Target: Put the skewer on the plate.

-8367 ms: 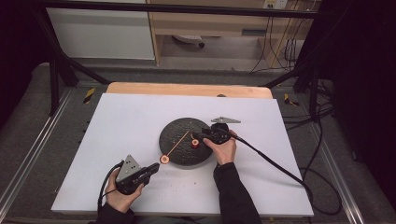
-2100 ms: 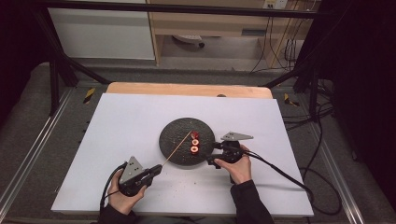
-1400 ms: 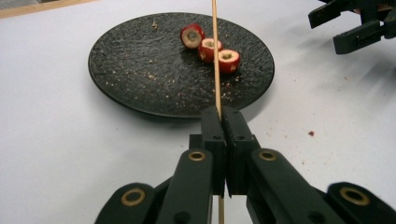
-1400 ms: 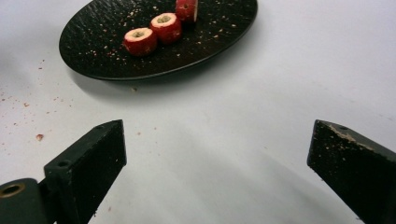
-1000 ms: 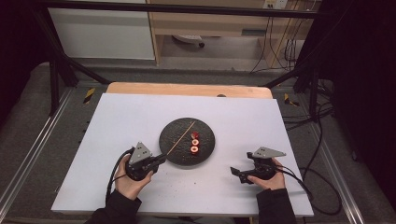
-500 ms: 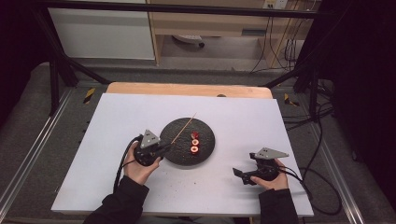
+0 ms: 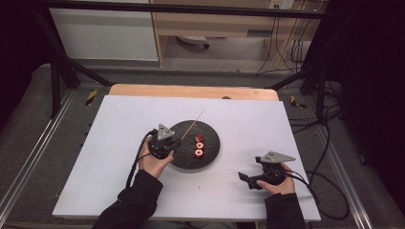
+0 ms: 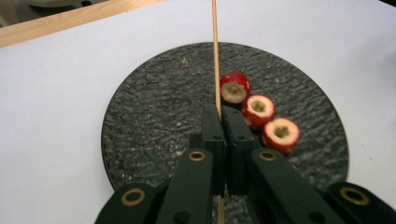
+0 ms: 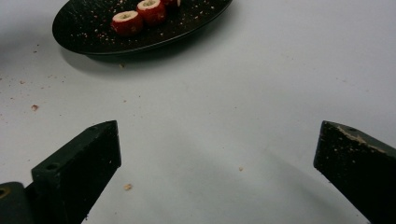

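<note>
The left gripper (image 8: 219, 116) clamps a thin wooden skewer (image 8: 215, 56) between its black jaws, which stand pressed narrow on the stick. In the left gripper view the skewer runs straight toward twelve o'clock, over the round black textured plate (image 8: 154, 116) and past its far rim. Three red hollow-cored fruit pieces (image 8: 258, 109) lie in a row on the plate at about two o'clock from the jaw tips, the nearest one just beside the skewer.

In the high view the left gripper (image 7: 173, 143) sits at the plate's (image 7: 210, 152) nine o'clock edge, and the skewer (image 7: 193, 124) slants toward one o'clock. The right gripper (image 7: 244, 177) rests on the white table (image 7: 119, 124), well apart from the plate at its five o'clock. Its jaws stand wide apart with nothing between them, as the right gripper view (image 9: 217, 149) shows.
</note>
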Demonstrator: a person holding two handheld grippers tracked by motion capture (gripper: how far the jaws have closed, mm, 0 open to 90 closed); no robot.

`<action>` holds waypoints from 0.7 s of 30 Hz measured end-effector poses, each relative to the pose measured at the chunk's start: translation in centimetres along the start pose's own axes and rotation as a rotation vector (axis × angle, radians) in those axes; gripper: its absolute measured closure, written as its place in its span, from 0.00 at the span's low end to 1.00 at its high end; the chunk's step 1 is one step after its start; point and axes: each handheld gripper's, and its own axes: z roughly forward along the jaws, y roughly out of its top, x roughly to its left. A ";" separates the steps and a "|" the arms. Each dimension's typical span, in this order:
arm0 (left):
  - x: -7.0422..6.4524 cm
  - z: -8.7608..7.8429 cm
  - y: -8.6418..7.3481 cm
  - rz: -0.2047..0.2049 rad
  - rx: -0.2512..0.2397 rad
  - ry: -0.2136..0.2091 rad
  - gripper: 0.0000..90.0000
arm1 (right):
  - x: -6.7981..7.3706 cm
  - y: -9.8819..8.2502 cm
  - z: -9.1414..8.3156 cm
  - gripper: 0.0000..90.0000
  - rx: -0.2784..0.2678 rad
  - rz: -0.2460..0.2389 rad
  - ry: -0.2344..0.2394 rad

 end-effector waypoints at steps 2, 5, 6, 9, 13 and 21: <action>0.0 0.7 0.1 -0.002 0.011 0.011 0.98 | 0.0 0.0 0.0 0.02 0.001 -0.004 0.000; -0.1 1.7 -0.1 -0.003 0.029 0.024 0.98 | 0.0 0.0 0.0 0.02 0.000 -0.001 0.002; -0.1 2.0 -0.2 -0.002 0.035 0.031 0.98 | 0.0 0.0 -0.1 0.02 0.000 -0.002 0.000; -0.1 2.7 -0.4 -0.001 0.052 0.036 0.98 | 0.0 0.0 0.0 0.02 -0.001 -0.003 -0.002; -0.1 3.3 -0.6 0.002 0.077 0.048 0.98 | -0.1 -0.1 0.1 0.02 0.004 -0.006 -0.002; -0.5 4.0 -1.0 0.016 0.123 0.067 0.98 | -0.1 -0.1 0.1 0.02 0.003 -0.005 -0.007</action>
